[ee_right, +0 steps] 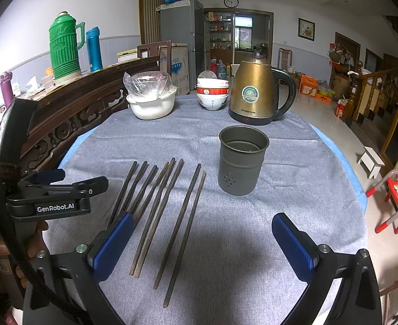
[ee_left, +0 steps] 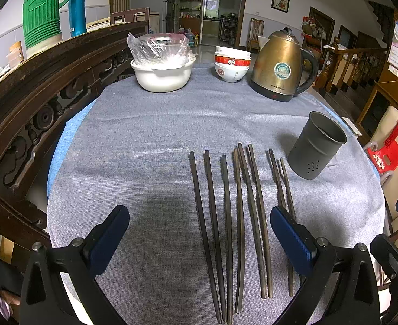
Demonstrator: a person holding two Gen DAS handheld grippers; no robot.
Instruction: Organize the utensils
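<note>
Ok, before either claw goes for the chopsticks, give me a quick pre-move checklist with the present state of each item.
1. Left claw open, holding nothing: ok.
2. Right claw open, holding nothing: ok.
3. Chopsticks all lying flat on the grey cloth, none yet in the holder: ok.
4. Grey holder upright, mouth unobstructed: ok.
5. Holder holds no utensils: ok as far as its inside shows.
6. Kettle and bowls stand behind the holder, apart from it: ok.

Bare cloth (ee_right: 293, 189) around holder (ee_right: 242, 159); kettle (ee_right: 255, 92) close behind.
</note>
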